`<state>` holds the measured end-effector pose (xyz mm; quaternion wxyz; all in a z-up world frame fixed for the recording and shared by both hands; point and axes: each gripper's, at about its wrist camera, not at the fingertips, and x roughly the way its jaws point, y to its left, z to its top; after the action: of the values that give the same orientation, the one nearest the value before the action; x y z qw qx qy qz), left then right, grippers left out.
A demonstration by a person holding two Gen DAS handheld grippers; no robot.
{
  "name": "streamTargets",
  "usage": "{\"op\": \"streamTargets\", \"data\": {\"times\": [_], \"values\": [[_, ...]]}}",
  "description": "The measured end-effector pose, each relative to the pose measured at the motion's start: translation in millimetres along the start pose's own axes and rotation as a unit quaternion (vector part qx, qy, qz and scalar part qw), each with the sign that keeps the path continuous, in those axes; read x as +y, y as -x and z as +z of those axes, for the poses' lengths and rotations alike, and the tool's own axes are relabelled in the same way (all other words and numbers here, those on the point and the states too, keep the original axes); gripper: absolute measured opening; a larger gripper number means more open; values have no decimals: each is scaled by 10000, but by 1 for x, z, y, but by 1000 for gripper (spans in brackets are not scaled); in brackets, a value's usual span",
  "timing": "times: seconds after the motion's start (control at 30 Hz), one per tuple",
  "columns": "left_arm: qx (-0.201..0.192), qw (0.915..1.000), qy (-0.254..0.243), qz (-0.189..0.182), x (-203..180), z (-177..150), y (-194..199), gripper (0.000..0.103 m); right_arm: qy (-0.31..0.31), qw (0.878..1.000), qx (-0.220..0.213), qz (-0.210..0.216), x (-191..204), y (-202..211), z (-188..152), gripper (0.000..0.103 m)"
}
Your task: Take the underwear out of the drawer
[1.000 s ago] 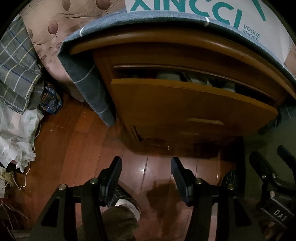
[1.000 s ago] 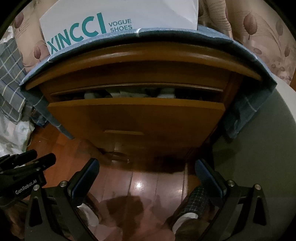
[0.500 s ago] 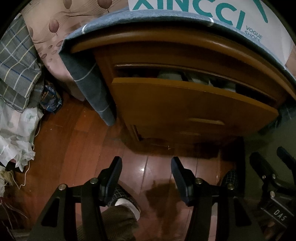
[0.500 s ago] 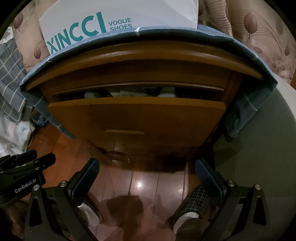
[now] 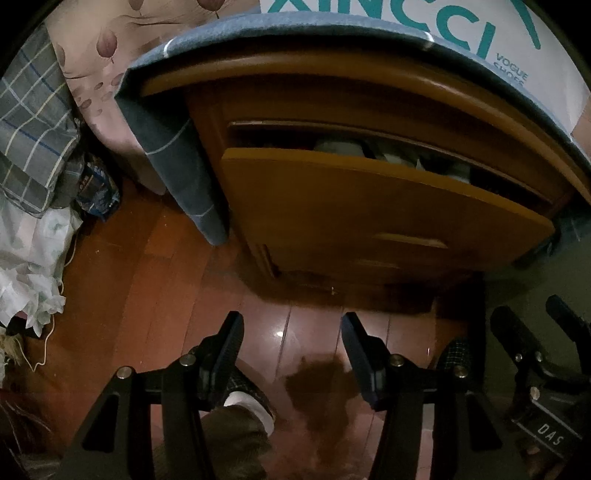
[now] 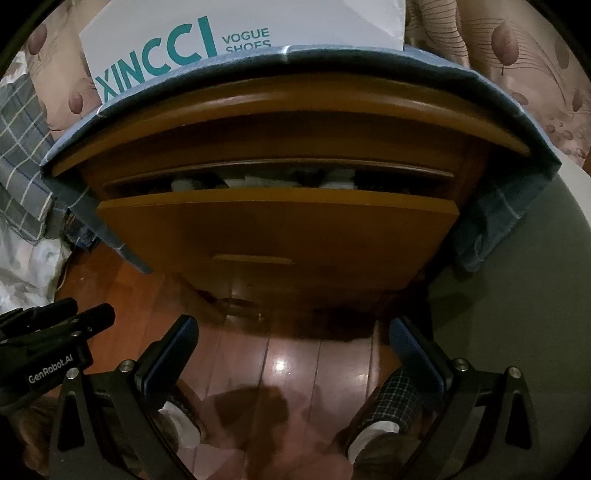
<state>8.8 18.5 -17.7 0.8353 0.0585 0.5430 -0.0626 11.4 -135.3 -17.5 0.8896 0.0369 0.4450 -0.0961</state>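
Right now we hold both tools above the wooden floor (image 6: 295,354), pointed down and forward at the nightstand (image 6: 288,122). Our left gripper (image 5: 291,347) has its jaws partly apart with nothing between them but floor; our right gripper (image 6: 291,350) stands wider open and is likewise empty. Ahead of and above both pairs of fingers, the drawer (image 6: 277,225) is pulled out a little way, its front panel tilted toward us with a small handle (image 6: 253,259) low on it. Through the gap over the drawer's top edge we see pale folded cloth (image 6: 255,181); we cannot tell which piece is the underwear. Neither tool touches the drawer. On top of the nightstand lies a blue checked cloth (image 6: 369,61), hanging down both sides, and on it a white shoe box (image 6: 240,26) printed in teal. Beyond our left fingers, further left, lie a plaid fabric (image 5: 29,122) and crumpled white bags (image 5: 29,266). Below the fingers our checked slippers (image 6: 395,398) show.
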Motion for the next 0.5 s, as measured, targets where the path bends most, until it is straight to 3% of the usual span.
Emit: {"op": "streamTargets", "data": {"times": [0.5], "values": [[-16, 10000, 13, -16, -2, 0, -3, 56, -15, 10000, 48, -6, 2, -3, 0, 102]]}}
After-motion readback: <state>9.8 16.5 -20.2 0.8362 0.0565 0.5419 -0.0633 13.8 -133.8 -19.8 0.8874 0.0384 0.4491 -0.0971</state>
